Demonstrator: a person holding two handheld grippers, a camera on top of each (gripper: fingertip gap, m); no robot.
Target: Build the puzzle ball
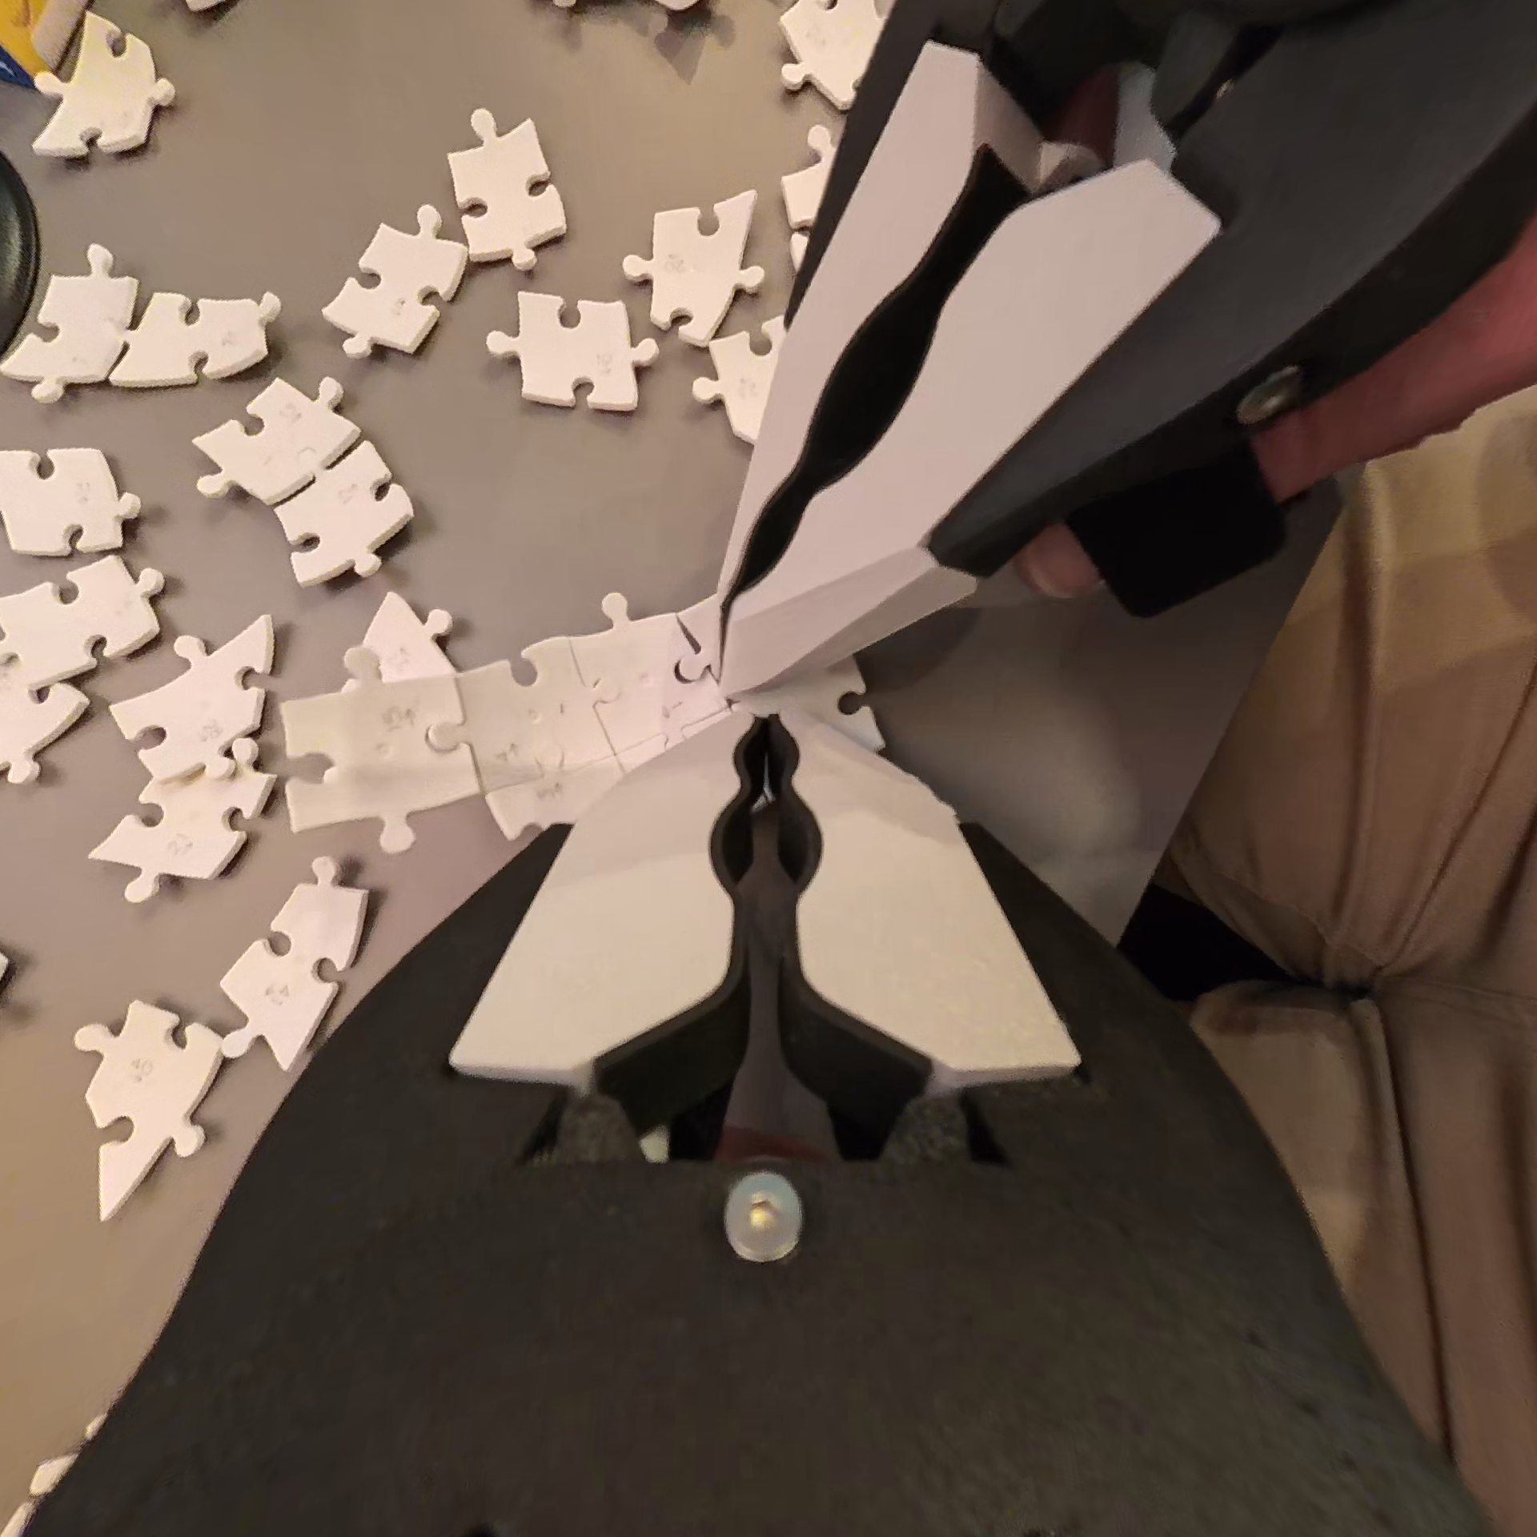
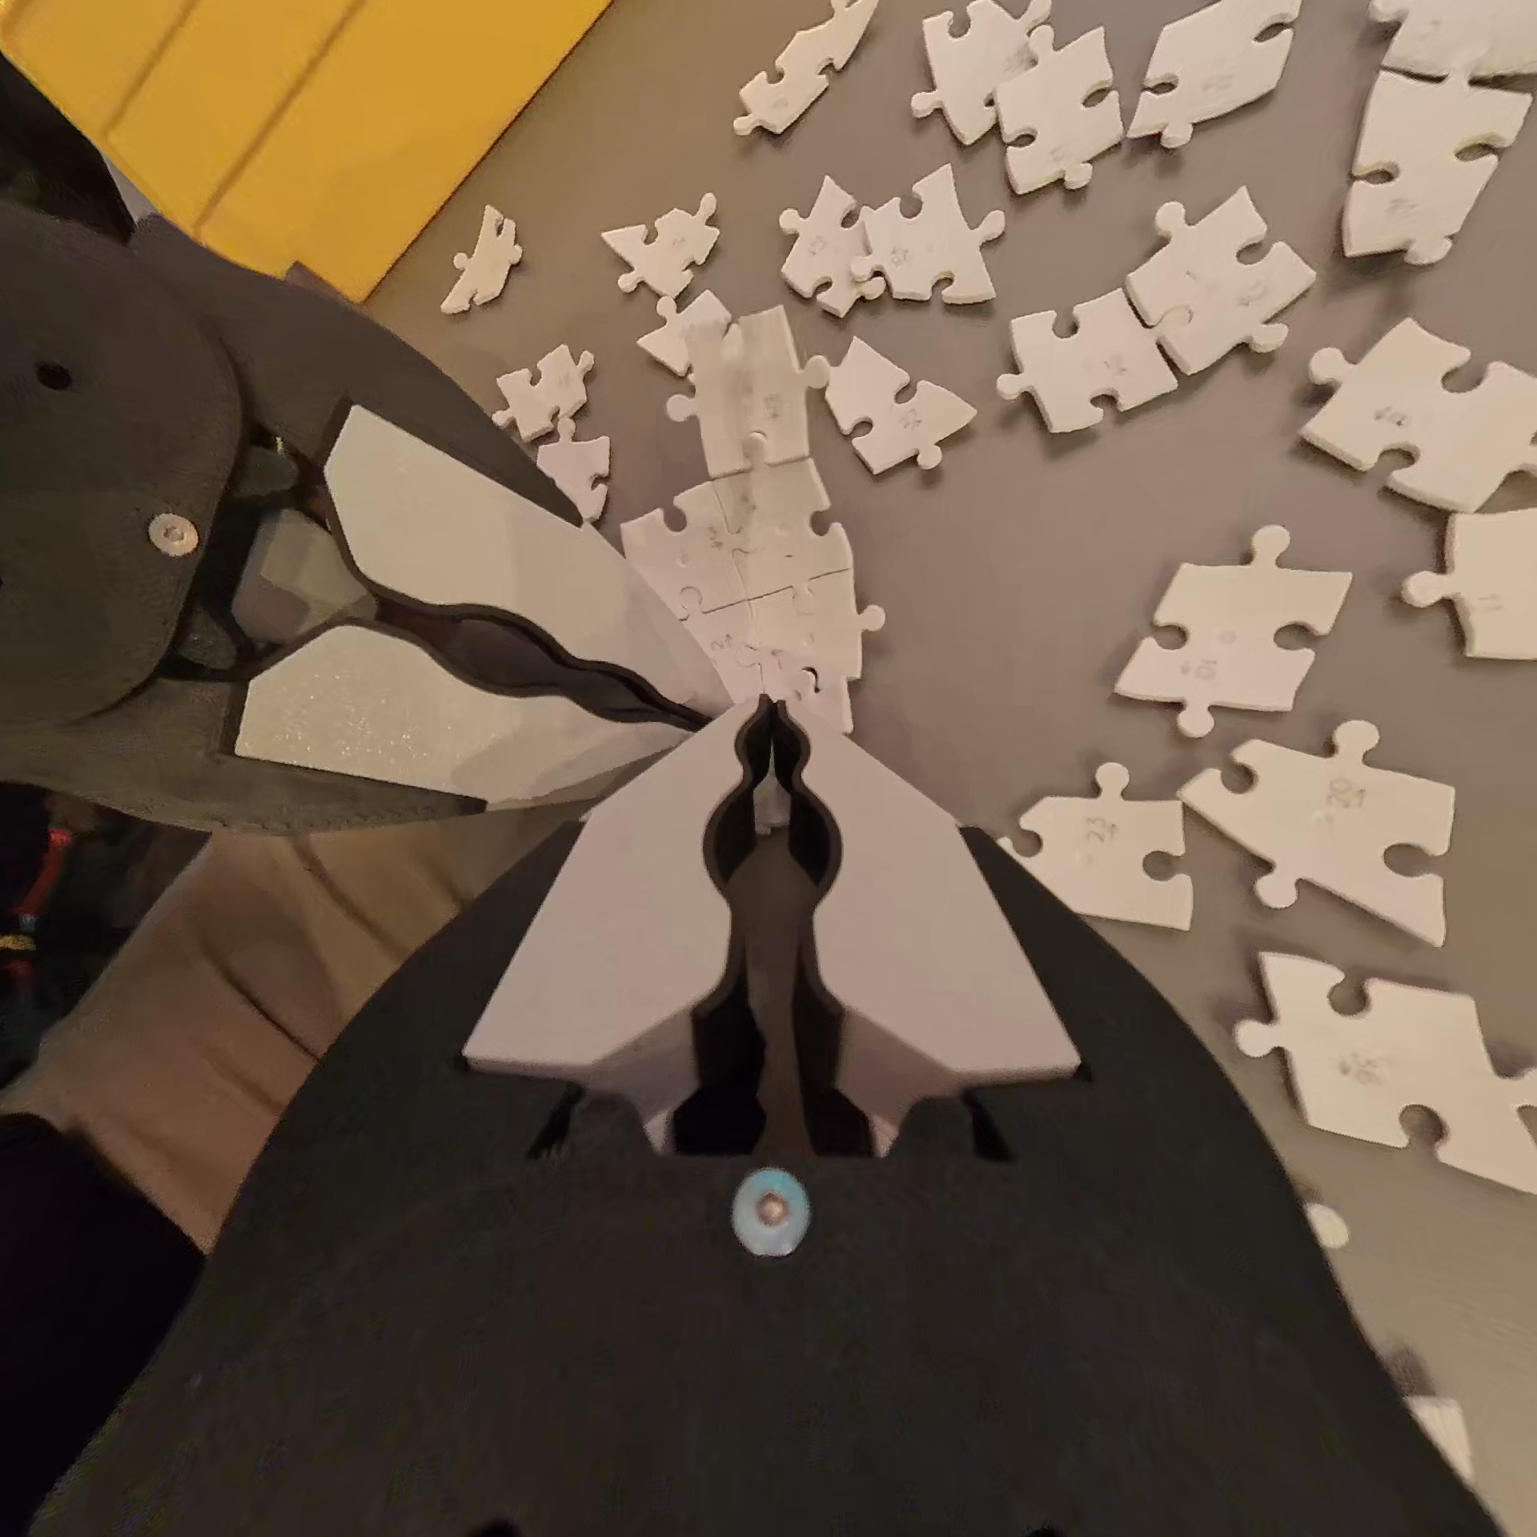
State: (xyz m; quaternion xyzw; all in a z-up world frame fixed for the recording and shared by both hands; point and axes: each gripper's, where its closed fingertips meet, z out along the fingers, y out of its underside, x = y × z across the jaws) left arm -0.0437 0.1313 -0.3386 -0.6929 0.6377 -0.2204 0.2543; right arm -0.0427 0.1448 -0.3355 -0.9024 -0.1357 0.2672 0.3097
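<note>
On the left of the joined strip (image 1: 466, 740) we see many loose white pieces (image 1: 574, 349) lying flat on the grey table (image 1: 582, 532), well apart from each other or just touching. The joined strip is a curved band of several white pieces locked together, and its left end hangs free above the table.

At the right end of the strip, our left gripper (image 1: 767, 725) comes from below with its fingertips pressed together on the edge of the strip, so it holds the strip. Just above it, our right gripper (image 1: 722, 657) comes from the upper right. Its fingers are also nearly closed, and the tips pinch the same end of the strip.

In the right wrist view the strip (image 2: 773, 532) runs away from both grippers, the left one (image 2: 707, 719) beside the right one (image 2: 772, 709). A yellow board (image 2: 333, 125) lies far left of the strip.
</note>
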